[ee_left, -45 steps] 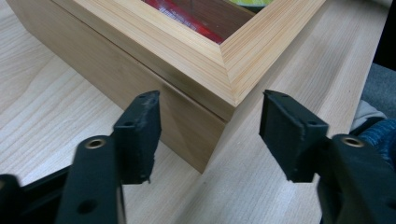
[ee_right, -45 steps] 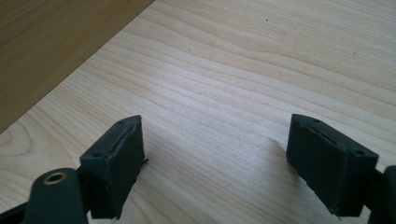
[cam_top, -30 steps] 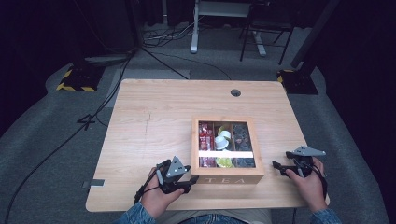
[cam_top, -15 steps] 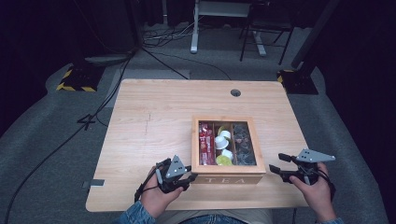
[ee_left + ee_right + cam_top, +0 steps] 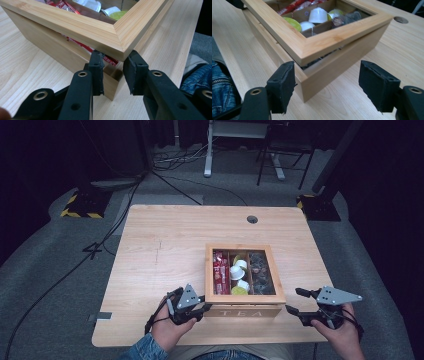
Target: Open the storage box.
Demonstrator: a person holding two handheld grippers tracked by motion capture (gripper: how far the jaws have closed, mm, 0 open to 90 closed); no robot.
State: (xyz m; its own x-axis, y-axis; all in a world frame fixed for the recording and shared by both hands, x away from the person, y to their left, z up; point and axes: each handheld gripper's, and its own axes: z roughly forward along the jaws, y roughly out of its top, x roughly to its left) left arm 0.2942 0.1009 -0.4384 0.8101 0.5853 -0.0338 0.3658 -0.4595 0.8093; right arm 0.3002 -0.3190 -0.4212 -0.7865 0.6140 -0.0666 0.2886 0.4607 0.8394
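A wooden tea box (image 5: 245, 309) with a glass-paned lid (image 5: 244, 248) stands near the table's front edge. The lid (image 5: 322, 42) sits ajar, lifted a little off the base (image 5: 329, 75). Inside lie red packets (image 5: 220, 272) and white and green capsules (image 5: 239, 272). My left gripper (image 5: 202, 306) is at the box's front left corner, its jaws shut on the base corner (image 5: 112, 87) just under the lid's corner (image 5: 120, 45). My right gripper (image 5: 293, 300) hangs off the front right corner; its jaws have just been opening and stand open, the corner between them in the right gripper view (image 5: 327, 75).
The light wooden table (image 5: 165, 250) has a cable hole (image 5: 252, 219) at the back right. The person's denim sleeve (image 5: 145, 350) comes in at the front edge. Desk legs and cables stand on the dark floor beyond.
The left jaws have closed on the box corner while that hand stayed put. The right hand has shifted slightly right and upward. The lid now looks lifted off the base.
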